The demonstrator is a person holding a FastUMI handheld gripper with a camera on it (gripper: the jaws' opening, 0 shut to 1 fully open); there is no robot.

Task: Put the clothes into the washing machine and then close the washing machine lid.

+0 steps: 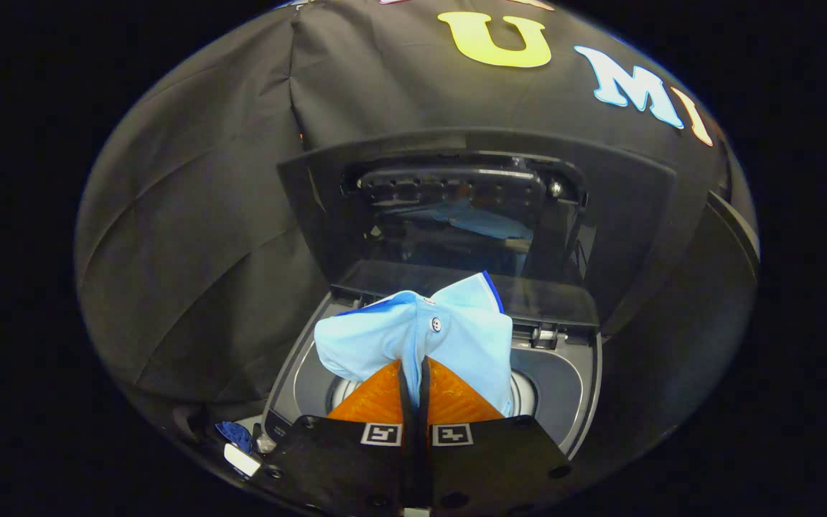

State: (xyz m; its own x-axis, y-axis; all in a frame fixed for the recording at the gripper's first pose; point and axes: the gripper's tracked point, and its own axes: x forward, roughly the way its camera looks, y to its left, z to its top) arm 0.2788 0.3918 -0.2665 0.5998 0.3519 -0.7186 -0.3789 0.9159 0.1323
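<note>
A light blue shirt [449,337] with a dark blue collar edge and a small button hangs bunched from my gripper [413,362], whose fingers are shut on its fabric. It is held over the round opening of the washing machine [564,373], a dark grey top-loader. Part of the pale drum rim shows under the cloth. The machine's lid [471,208] stands raised behind the opening, its glossy inner face reflecting the blue cloth.
Black cloth walls surround the machine behind and on both sides. A small blue and white item [237,441] lies by the machine's near left corner. The hinge piece [544,335] sits at the back edge of the opening.
</note>
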